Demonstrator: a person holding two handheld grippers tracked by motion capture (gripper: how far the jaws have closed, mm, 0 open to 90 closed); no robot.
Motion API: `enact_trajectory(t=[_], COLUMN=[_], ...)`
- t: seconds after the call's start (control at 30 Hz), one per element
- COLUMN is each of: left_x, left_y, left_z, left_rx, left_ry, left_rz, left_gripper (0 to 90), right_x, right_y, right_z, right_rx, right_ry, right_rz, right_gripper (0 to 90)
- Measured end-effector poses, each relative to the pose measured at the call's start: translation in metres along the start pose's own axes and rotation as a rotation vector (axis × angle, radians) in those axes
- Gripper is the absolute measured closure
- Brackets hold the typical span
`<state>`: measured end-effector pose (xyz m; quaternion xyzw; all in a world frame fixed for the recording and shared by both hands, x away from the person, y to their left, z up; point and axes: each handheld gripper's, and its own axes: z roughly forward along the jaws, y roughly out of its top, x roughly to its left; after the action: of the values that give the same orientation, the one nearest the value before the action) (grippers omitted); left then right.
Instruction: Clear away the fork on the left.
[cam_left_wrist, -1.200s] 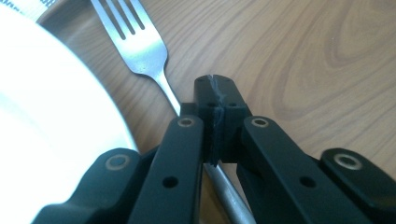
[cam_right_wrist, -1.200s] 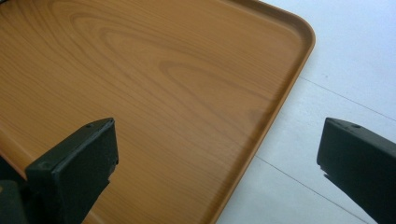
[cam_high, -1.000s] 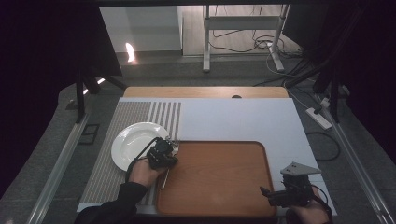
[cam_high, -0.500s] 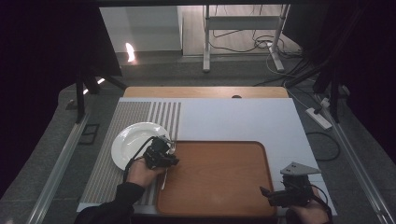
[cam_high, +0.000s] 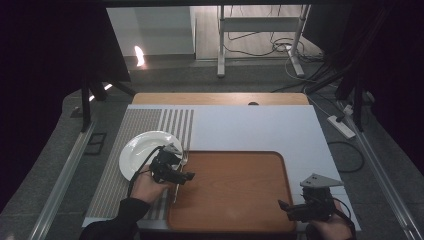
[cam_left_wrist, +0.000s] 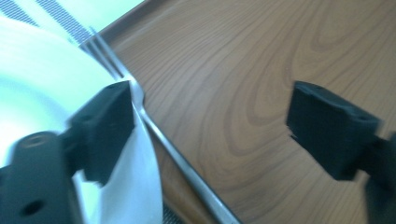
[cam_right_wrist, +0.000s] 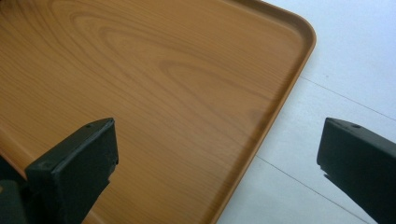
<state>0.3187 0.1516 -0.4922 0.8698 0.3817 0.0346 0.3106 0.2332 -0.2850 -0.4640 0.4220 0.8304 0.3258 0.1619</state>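
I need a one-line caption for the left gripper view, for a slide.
The left gripper, jaws just opened, hangs over a fork lying along the wooden tray's edge beside the white plate.

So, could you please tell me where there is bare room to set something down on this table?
The brown wooden tray is bare across its middle and right. The white mat behind it is free too. It is crowded at the tray's left edge, where the round white plate, the metal fork and the left gripper meet.

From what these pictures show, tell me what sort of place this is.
Probably a recording lab set up as a dining table: a wooden tray, a white plate and a fork on a placemat, with cables across the floor beyond.
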Motion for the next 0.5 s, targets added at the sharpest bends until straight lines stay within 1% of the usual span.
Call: enact_trajectory(t=[0.07,0.1,0.2,0.4,0.5], left_x=[0.000,0.000,0.000,0.003,0.004], left_y=[-0.002,-0.003,-0.005,-0.010,-0.013], left_z=[-0.002,-0.003,-0.004,-0.007,-0.011], left_rx=[-0.004,-0.010,-0.021,-0.044,-0.063], left_ry=[0.008,0.013,0.015,0.014,0.021], left_rz=[0.005,0.007,0.006,-0.002,-0.005], left_gripper=[12.3,8.1,4.3,1.6,1.0], right_x=[0.000,0.000,0.000,0.000,0.000], right_y=[0.000,0.000,0.000,0.000,0.000], right_z=[0.000,0.000,0.000,0.000,0.000], right_rx=[0.000,-0.001,0.000,0.003,0.001], right_ry=[0.000,0.000,0.000,0.001,0.002], right_rz=[0.000,0.000,0.000,0.000,0.002], right_gripper=[0.0,0.0,0.0,0.0,0.0])
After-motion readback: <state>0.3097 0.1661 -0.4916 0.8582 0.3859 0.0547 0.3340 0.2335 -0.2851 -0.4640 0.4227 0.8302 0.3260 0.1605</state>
